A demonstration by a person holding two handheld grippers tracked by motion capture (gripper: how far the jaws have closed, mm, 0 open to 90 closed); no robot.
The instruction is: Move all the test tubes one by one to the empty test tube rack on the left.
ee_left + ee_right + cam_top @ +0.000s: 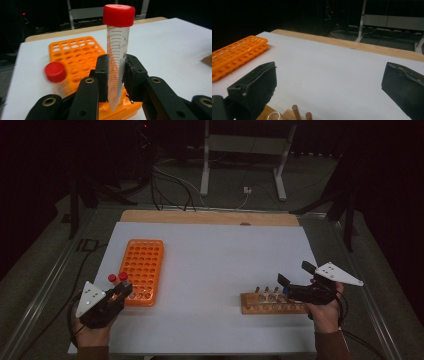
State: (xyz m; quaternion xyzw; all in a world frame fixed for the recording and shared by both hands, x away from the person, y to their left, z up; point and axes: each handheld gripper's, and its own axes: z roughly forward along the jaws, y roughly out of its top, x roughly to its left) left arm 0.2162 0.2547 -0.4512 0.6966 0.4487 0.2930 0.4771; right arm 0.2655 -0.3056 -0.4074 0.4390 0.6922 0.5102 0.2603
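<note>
A white surface carries an orange tube rack at the left and a wooden peg rack at the right. The left tool clamps an upright red-capped tube over the orange rack's near end, beside another red-capped tube standing there. The right tool hangs spread wide above the wooden rack.

Clear plastic tube wearing a glossy red cap; orange plastic rack showing a smooth sheen; matt white sheet covering the wooden tabletop; hand-held gripper showing matt black, rough-edged pads.
</note>
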